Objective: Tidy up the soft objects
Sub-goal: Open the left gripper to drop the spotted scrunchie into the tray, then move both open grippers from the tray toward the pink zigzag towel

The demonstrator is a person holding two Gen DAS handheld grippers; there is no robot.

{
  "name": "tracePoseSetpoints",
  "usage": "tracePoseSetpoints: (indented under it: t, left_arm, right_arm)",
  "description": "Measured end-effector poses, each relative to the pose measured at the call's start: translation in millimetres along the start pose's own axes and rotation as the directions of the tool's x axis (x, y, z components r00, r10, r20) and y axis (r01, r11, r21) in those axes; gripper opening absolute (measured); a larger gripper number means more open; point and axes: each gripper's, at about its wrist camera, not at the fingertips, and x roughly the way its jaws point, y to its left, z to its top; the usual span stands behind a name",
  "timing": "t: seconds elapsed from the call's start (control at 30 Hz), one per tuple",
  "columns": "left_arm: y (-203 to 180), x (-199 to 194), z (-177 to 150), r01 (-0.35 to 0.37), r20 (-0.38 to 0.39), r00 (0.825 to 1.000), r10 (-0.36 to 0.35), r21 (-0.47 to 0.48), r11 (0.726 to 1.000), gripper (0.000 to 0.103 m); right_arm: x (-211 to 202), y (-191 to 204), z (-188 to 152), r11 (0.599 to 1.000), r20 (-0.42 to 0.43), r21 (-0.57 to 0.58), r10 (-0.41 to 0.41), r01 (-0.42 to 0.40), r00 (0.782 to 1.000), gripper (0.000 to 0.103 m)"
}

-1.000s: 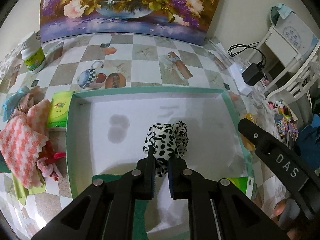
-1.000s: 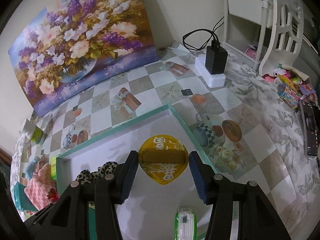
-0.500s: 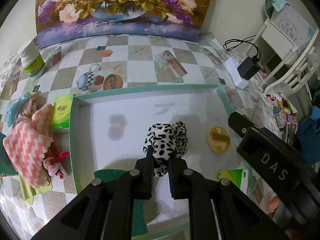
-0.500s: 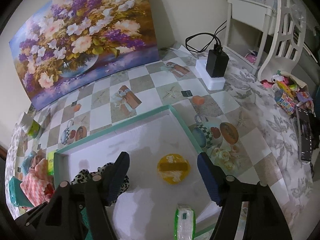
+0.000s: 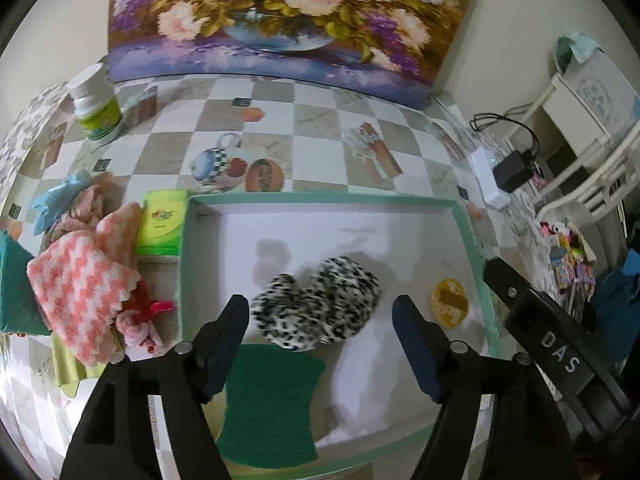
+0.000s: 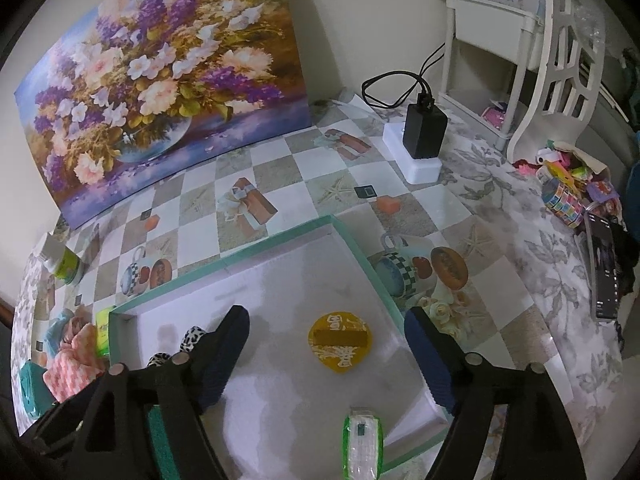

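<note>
1. Left of the tray (image 5: 185,280), on the worktop (image 5: 320,136), lay the unsorted pile: a pink-and-white cloth (image 5: 80,292), a blue item (image 5: 56,200) behind it and a green packet (image 5: 162,222) against the tray wall.
2. The left tongs (image 5: 320,320) hung over the tray's near-left part, spread wide and gripping nothing. The spotted plush (image 5: 320,304) lay loose on the tray floor directly ahead, between the tips, its long axis running across them. A green pad (image 5: 268,400) lay under the tongs, nearer the camera.
3. Right of the plush sat a yellow disc (image 6: 340,342), near the tray's right wall.
4. The right tongs (image 6: 326,356) were also released, hovering above the disc, a wrapped green roll (image 6: 362,444) just below.
5. The pile lay left of the tray, so the left hand seemed nearer for a next pick; it would need to swing left over the wall.
</note>
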Motion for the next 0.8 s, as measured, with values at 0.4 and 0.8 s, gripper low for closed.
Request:
tracePoseSetpoints:
  t: [0.4, 0.8]
  left_arm:
    - [50.0, -2.4, 6.1, -0.047, -0.001, 0.999, 0.048, -0.148, 0.988, 0.099]
    - [73.0, -17.4, 2.7, -0.034, 0.025, 0.999, 0.039, -0.196, 0.98, 0.1]
  right_arm:
    - [4.1, -1.3, -2.8, 1.0, -0.032, 0.021, 0.003, -0.002, 0.999, 0.103]
    - [-8.9, 12.2, -10.9, 0.999, -0.031, -0.029, 0.028, -0.029, 0.999, 0.103]
